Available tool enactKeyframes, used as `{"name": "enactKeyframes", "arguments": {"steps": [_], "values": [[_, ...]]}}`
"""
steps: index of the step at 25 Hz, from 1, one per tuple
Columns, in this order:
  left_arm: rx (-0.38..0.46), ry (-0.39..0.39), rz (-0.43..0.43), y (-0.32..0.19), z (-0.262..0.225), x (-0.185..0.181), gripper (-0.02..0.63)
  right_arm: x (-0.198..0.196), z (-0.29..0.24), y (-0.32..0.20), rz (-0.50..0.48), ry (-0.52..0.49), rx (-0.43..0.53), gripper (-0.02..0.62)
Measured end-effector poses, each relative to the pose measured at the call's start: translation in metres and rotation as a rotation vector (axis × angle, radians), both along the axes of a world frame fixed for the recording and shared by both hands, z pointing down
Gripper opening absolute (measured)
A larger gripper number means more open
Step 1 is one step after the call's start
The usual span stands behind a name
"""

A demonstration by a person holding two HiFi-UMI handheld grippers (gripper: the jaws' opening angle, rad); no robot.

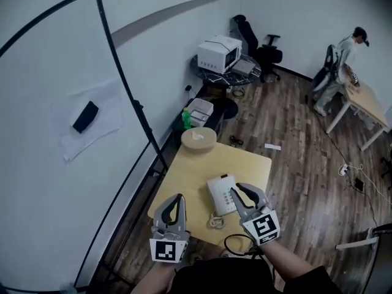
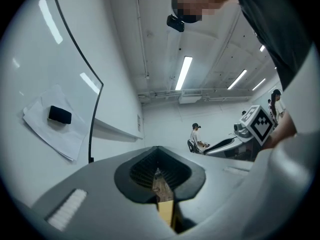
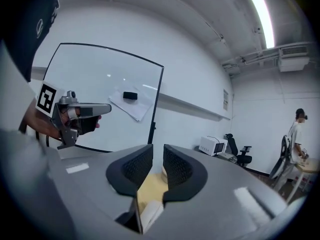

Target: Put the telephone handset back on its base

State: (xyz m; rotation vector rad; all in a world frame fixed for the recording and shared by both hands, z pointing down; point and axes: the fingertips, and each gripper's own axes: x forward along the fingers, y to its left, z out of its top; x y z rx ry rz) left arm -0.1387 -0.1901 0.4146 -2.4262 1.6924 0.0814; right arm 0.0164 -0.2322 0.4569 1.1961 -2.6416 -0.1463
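Note:
The white telephone (image 1: 220, 195) lies on the light wooden table (image 1: 184, 170), its coiled cord (image 1: 215, 221) bunched at the near edge. Its handset seems to rest along the base's left side. My right gripper (image 1: 236, 189) hovers over the telephone's right half and hides part of it. In the right gripper view my right gripper (image 3: 157, 156) shows a narrow gap between its pads with nothing in it. My left gripper (image 1: 178, 198) hangs left of the telephone, apart from it. In the left gripper view my left gripper (image 2: 158, 149) has its tips together and holds nothing.
A round wooden box (image 1: 198, 139) sits at the table's far end. A whiteboard (image 1: 61, 121) on a black stand runs along the left. Beyond are a green bottle (image 1: 186, 119), a printer (image 1: 218, 52), an office chair (image 1: 264, 49) and a person (image 1: 343, 60) at another table.

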Motion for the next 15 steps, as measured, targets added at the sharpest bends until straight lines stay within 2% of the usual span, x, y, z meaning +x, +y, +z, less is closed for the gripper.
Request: {"name": "enactKeyframes", "arguments": {"steps": [4, 9, 15], "values": [[0.007, -0.022, 0.025, 0.005, -0.008, 0.010, 0.000, 0.007, 0.007, 0.014, 0.028, -0.052, -0.017, 0.046], [0.078, -0.029, 0.031, 0.010, -0.021, 0.010, 0.000, 0.012, 0.011, 0.025, 0.048, -0.103, -0.027, 0.012], [0.099, -0.025, 0.038, 0.016, -0.025, 0.015, 0.000, 0.018, 0.005, 0.028, 0.063, -0.147, -0.025, 0.009]]}}
